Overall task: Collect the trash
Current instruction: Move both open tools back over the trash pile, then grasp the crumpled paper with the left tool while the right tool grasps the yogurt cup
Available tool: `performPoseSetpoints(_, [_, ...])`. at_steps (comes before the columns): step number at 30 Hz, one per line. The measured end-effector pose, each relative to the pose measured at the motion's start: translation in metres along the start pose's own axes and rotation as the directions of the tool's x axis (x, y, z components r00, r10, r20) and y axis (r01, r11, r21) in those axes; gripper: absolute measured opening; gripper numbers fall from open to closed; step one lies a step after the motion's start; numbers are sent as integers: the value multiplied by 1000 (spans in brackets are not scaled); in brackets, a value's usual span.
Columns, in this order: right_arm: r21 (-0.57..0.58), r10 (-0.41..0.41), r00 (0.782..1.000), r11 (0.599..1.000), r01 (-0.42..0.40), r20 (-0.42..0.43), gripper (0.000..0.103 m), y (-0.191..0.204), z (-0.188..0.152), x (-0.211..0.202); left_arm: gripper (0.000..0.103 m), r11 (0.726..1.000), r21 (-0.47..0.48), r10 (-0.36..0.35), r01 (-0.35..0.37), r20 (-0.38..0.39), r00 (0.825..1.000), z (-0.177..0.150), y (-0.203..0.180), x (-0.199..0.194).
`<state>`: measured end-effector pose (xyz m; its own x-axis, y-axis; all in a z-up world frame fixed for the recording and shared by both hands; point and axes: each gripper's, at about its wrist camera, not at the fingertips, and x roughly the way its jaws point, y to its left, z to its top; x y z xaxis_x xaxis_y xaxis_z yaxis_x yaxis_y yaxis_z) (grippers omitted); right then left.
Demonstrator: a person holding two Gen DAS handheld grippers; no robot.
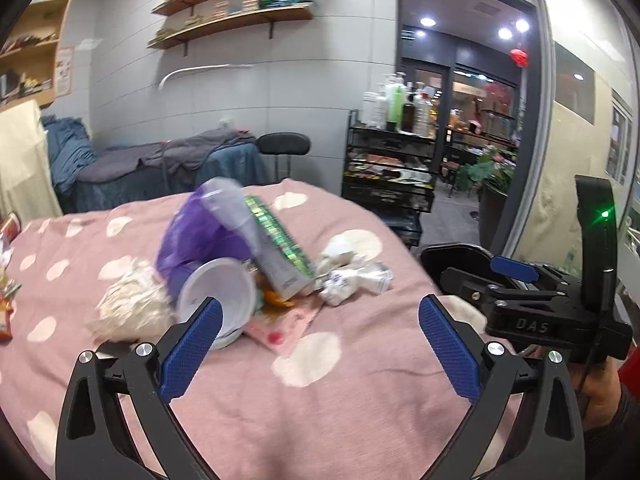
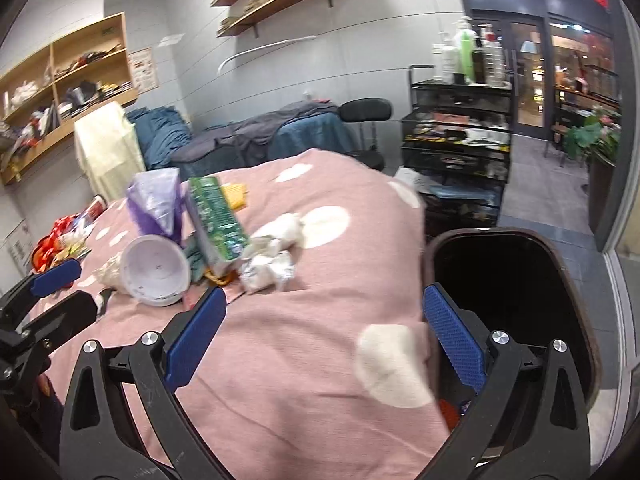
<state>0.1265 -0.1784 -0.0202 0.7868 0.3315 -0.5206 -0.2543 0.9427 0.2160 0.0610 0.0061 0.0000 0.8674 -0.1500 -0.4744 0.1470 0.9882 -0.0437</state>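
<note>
Only rightward, bin interior.

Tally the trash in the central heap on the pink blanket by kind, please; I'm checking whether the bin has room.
White plastic cup: 1
Purple plastic bag: 1
Green carton: 1
Crumpled white paper or wrapper clump: at least 1; separate pieces cannot be told apart
Total: at least 4; small scraps underneath are too blurred to count.

Trash lies heaped on the pink blanket, beside a dark bin.
</note>
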Motion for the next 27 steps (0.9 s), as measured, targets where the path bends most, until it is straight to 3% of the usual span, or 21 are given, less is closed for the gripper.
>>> performPoseSetpoints(8, [-75,125,987,988,-133,-104,97,44,-3,21,97,983,-128,122,-130,-70,990,-27,75,-15])
performPoseSetpoints(13, [-117,178,971,973,-197,-159,97,73,-1,37,89,965,-173,182,-199,-109,977,-37,111,-17])
performPoseSetpoints(21, [-139,289,926,934,-328,-243,97,117,0,61,83,957,-133,236,-259,-162,958,-33,140,2])
performPoseSetpoints(27, [-216,317,892,893,-395,-323,94,158,-2,83,83,970,-51,224,-237,-180,958,-19,155,24])
